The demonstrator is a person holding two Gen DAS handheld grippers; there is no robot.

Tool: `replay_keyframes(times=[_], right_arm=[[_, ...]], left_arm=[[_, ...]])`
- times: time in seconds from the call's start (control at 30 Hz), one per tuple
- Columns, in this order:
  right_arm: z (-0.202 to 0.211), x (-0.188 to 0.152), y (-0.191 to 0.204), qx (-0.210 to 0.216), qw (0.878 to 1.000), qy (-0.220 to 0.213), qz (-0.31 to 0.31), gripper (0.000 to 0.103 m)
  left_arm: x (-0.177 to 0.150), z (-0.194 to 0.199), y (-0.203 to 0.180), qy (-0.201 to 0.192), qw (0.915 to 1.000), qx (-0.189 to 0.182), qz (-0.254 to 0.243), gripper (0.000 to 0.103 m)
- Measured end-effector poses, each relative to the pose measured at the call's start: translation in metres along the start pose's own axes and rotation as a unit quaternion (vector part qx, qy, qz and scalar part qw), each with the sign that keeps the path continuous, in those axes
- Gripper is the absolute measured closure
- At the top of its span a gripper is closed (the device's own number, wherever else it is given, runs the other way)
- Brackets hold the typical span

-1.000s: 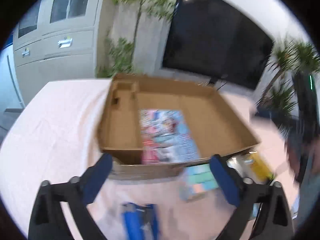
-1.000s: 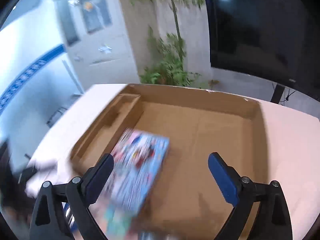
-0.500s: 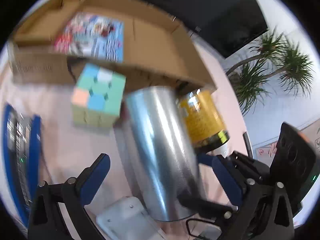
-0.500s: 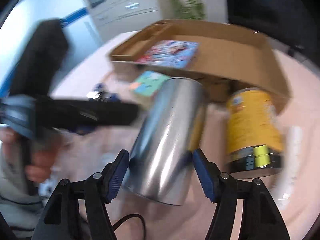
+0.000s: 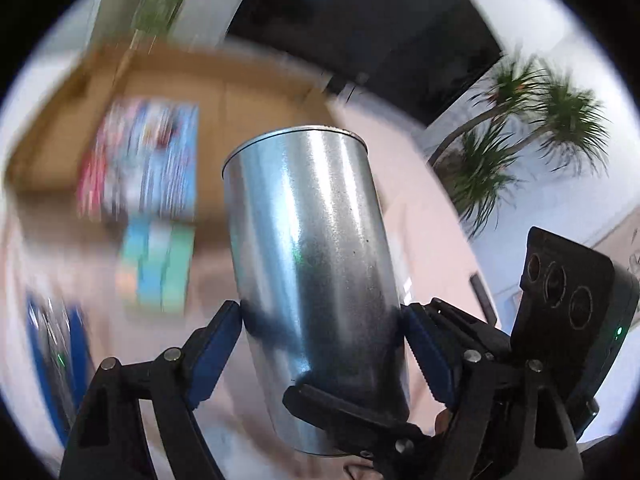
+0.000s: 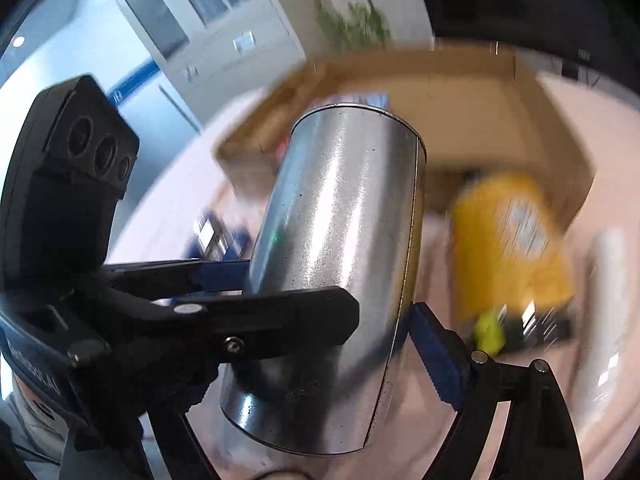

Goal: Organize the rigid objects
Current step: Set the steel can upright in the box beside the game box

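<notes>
- Left tongs (image 5: 320,344) and right tongs (image 6: 332,312) are both clamping the silver can (image 5: 312,256), lifted off the bench (image 5: 412,168).
- Colourful booklet (image 5: 140,164) is already lying in the cardboard box (image 5: 256,96) at 11 o'clock.
- Cube (image 5: 156,268) and yellow can (image 6: 508,240) are waiting outside.
- Labels are blurring; unreadable.

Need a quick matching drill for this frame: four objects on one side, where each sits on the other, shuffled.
Things:
1. steel can
2. picture book
3. yellow can
4. pastel cube

Places:
A. lying in the cardboard box
B. on the table, in front of the box under the book
C. clamped by both grippers
D. on the table by the box's right corner

Pairs: 1-C, 2-A, 3-D, 4-B

The left gripper and right gripper both pinch the steel can.
</notes>
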State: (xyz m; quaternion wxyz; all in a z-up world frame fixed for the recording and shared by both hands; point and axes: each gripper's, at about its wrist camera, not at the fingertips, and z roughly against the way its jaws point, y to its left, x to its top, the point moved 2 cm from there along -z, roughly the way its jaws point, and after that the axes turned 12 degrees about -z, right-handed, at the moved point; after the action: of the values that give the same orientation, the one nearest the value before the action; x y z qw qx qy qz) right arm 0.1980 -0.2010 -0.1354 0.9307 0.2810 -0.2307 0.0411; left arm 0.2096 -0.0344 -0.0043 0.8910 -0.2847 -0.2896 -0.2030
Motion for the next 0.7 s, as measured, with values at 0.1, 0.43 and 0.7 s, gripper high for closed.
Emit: replay_keyframes(times=[0.1, 0.43, 0.7], right_arm=[[0.014, 0.047, 0.005, 0.001, 0.999, -0.039, 0.023, 0.017], [-0.083, 0.165, -0.068, 0.003, 0.997, 0.051, -0.053, 0.017], [-0.107, 0.119, -0.093, -0.006, 0.99, 0.126, -0.065, 0.02]], left_arm=[[0.057, -0.001, 0.007, -0.013, 0.9996, 0.006, -0.022, 0.021], [0.127, -0.107, 0.111, 0.086, 0.9938, -0.014, 0.068, 0.021], [0.088, -0.114, 0.113, 0.127, 0.989, -0.013, 0.075, 0.025]])
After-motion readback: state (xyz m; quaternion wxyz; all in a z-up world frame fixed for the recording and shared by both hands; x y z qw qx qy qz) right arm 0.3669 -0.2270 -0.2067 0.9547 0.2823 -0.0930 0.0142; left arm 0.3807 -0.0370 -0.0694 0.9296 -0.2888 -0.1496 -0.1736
